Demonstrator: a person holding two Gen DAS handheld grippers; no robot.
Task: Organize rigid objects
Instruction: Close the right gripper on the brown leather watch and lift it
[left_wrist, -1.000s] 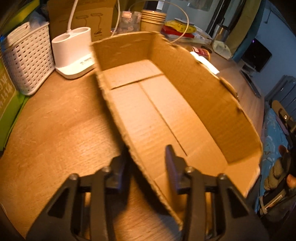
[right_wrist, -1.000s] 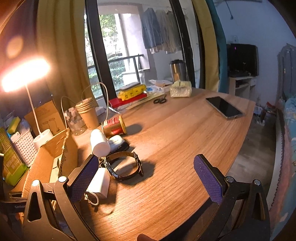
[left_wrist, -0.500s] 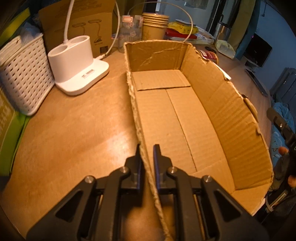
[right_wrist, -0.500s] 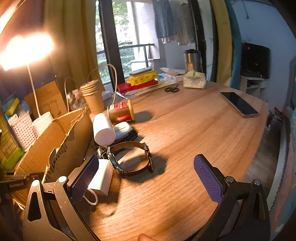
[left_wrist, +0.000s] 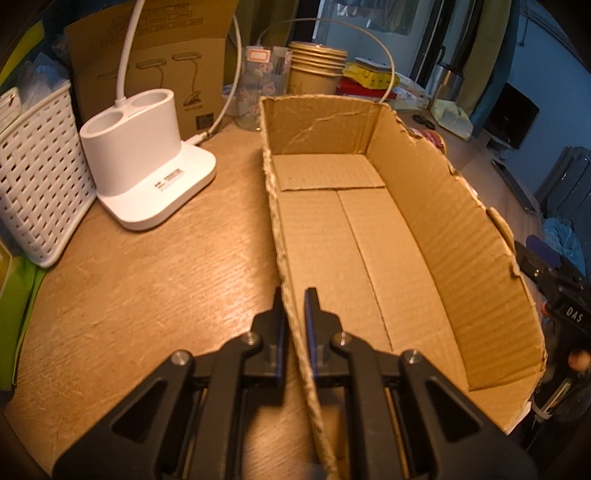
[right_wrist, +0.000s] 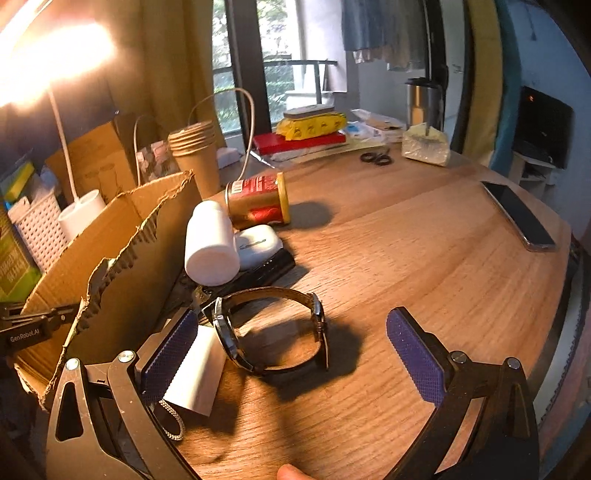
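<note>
While the left hand-held gripper (left_wrist: 293, 308) is pinching the near long wall of the cardboard box (left_wrist: 369, 236), its jaws closed almost flat on the torn corrugated edge, the right hand-held gripper (right_wrist: 295, 354) is hanging wide open and empty over the tabletop (right_wrist: 406, 258). Item one: the box, open-topped, nothing showing on its floor, sitting beside a white lamp base (left_wrist: 144, 166) and a white woven basket (left_wrist: 37, 170). Item two: the wristwatch (right_wrist: 273, 332), standing on edge with its band forming a loop, lying just ahead of and between the open purple pads (right_wrist: 415, 354). Item three: a white bottle (right_wrist: 210, 243) on its side, touching a white case (right_wrist: 258, 243) that is resting on a dark flat object. Item four: a red-labelled can (right_wrist: 258, 199) on its side, just behind the bottle. Item five: a small white block (right_wrist: 199, 373) with a fine chain, partly hidden by the left pad. All are clustering just outside the box's ragged far wall. Judged step: steadying the box while the watch is being lined up for pickup. Advice: keeping the left grip firm but low on the wall so the flimsy card is not buckling; closing the right pads across the watch's case and band rather than on the hollow loop, since the loop is likely to squash or roll; lifting clear of the torn wall before lowering inside.
</note>
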